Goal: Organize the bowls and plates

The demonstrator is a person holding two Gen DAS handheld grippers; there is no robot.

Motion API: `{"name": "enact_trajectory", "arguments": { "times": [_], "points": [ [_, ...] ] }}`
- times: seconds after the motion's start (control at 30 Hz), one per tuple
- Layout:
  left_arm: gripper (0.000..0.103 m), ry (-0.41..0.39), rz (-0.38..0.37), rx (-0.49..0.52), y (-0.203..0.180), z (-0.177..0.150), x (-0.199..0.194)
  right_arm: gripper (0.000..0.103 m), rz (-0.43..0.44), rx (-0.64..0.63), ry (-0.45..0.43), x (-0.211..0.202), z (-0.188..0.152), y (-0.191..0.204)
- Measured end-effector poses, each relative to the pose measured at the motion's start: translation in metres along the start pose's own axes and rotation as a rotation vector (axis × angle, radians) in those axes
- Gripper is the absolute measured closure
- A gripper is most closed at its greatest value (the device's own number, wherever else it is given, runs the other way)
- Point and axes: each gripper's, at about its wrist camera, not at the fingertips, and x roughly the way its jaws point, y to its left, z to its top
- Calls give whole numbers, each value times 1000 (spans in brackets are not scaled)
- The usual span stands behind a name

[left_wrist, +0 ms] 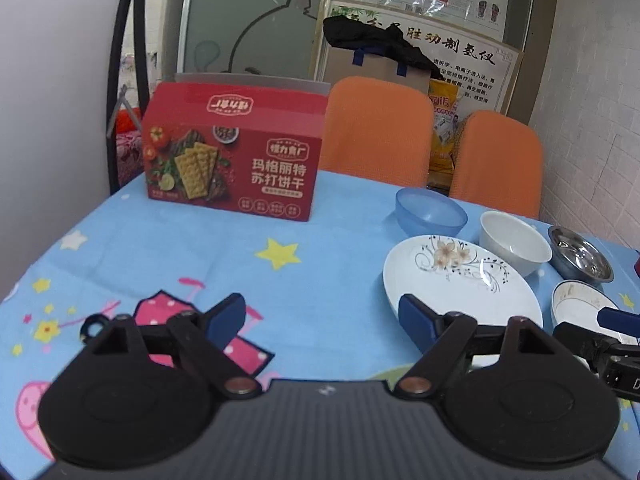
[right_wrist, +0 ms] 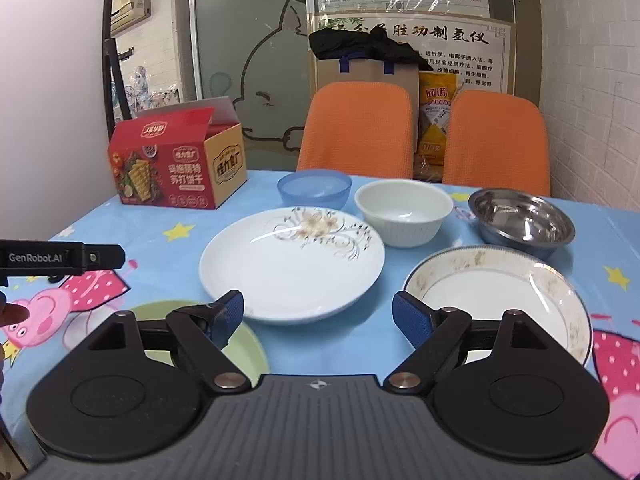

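Note:
A white flowered plate (right_wrist: 292, 264) lies mid-table, also in the left wrist view (left_wrist: 460, 280). Behind it stand a blue plastic bowl (right_wrist: 314, 188), a white bowl (right_wrist: 404, 212) and a steel bowl (right_wrist: 522, 222). A stained rimmed plate (right_wrist: 500, 300) lies at the right. A green plate (right_wrist: 240, 344) lies partly hidden under my right gripper. My right gripper (right_wrist: 318, 320) is open and empty, above the table's near edge between the two plates. My left gripper (left_wrist: 324, 322) is open and empty, left of the flowered plate. The left gripper's body (right_wrist: 60, 258) shows in the right wrist view.
A red cracker box (left_wrist: 232, 156) stands open at the table's back left. Two orange chairs (right_wrist: 356, 132) stand behind the table. A blue cartoon tablecloth (left_wrist: 200, 252) covers the table. A white brick wall is at the right.

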Motion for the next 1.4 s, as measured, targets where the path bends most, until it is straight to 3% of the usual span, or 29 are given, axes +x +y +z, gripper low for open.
{"name": "enact_trajectory", "arguments": {
  "times": [0.27, 0.5, 0.63, 0.9, 1.13, 1.27, 1.4],
  "points": [
    [23, 163, -126, 1, -14, 24, 90, 0, 33, 12, 89, 80, 23, -12],
    [26, 227, -137, 60, -37, 28, 137, 0, 34, 1, 146, 116, 22, -14],
    [27, 227, -132, 80, -38, 28, 142, 0, 46, -3, 185, 128, 17, -12],
    [27, 223, -114, 83, -29, 26, 141, 0, 64, -25, 170, 133, 18, 2],
    [35, 201, -103, 144, -37, 21, 142, 0, 67, -3, 171, 126, 12, -2],
    [55, 187, -135, 154, -38, 17, 135, 0, 69, 8, 149, 123, 8, -4],
    [63, 187, -81, 152, -49, 17, 133, 0, 31, 5, 130, 120, 9, -1]
  ]
}}
